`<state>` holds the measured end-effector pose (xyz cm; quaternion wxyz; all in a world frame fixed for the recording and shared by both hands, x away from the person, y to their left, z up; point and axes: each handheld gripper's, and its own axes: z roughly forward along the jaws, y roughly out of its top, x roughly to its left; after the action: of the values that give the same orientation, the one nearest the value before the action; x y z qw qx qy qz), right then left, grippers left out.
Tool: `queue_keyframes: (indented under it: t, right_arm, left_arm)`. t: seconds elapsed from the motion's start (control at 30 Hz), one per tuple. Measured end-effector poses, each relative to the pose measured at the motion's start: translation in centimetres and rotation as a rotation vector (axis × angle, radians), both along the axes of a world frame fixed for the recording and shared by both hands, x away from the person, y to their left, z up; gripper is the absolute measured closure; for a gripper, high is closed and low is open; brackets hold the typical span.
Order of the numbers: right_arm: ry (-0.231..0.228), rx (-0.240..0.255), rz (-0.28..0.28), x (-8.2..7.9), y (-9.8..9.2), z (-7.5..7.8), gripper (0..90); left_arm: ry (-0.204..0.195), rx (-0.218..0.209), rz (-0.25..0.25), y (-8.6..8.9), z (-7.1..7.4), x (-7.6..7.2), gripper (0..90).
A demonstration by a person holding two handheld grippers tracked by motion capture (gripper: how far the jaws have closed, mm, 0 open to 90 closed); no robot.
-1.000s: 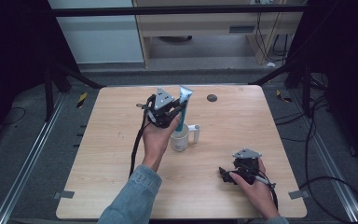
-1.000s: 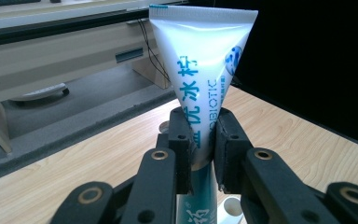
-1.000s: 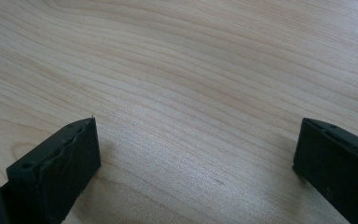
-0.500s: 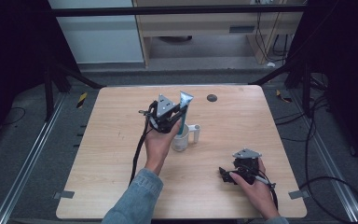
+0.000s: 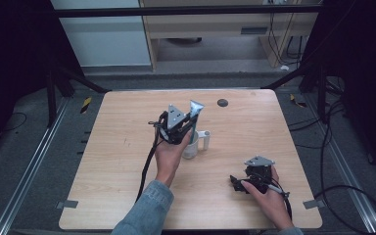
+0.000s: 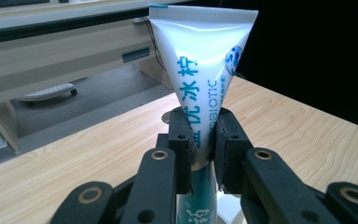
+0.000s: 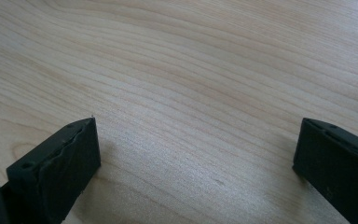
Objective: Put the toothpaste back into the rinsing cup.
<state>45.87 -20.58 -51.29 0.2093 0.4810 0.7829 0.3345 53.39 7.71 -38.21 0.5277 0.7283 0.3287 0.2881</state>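
Left claw [image 6: 204, 140]: I have its two black ribbed pads clenched on the toothpaste tube, flat against both faces; its metal arms are matte, with brass-ringed pivots.
Toothpaste tube [image 6: 200, 79]: soft glossy white plastic with blue lettering, wedge-shaped, widening up to a flat crimped seam with a teal edge; it stands upright, its lower end going down into the cup.
Cup [image 5: 192, 146]: a small white cylinder with a looped handle on its right side, smooth; it stands near the middle of the surface, right under my left claw.
Left hand [image 5: 169, 154]: wrapped around the claw body from below, a denim sleeve behind it, a black cable trailing along the forearm.
Right claw [image 7: 196, 154]: released, its blocky black pads set wide apart with only bare wood grain between them; I hold it low over the near right part of the surface, well apart from the cup.
Surface [image 5: 122, 161]: pale wood laminate, fine straight grain, rounded corners, matte.
Dark disc [image 5: 222, 102]: small, round and flat, near the far edge.
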Motion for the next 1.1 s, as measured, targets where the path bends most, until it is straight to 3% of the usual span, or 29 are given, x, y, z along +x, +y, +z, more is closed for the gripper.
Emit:
queue_keyframes:
  t: [0.43,1.1]
  right_arm:
    - [0.0,0.0,0.0,0.0,0.0,0.0,0.6]
    - [0.0,0.0,0.0,0.0,0.0,0.0,0.6]
  left_arm:
    - [0.01,-0.024,0.02,0.2,-1.7,0.1,78.5]
    - [0.025,-0.017,0.022,0.5,-2.6,0.1,78.4]
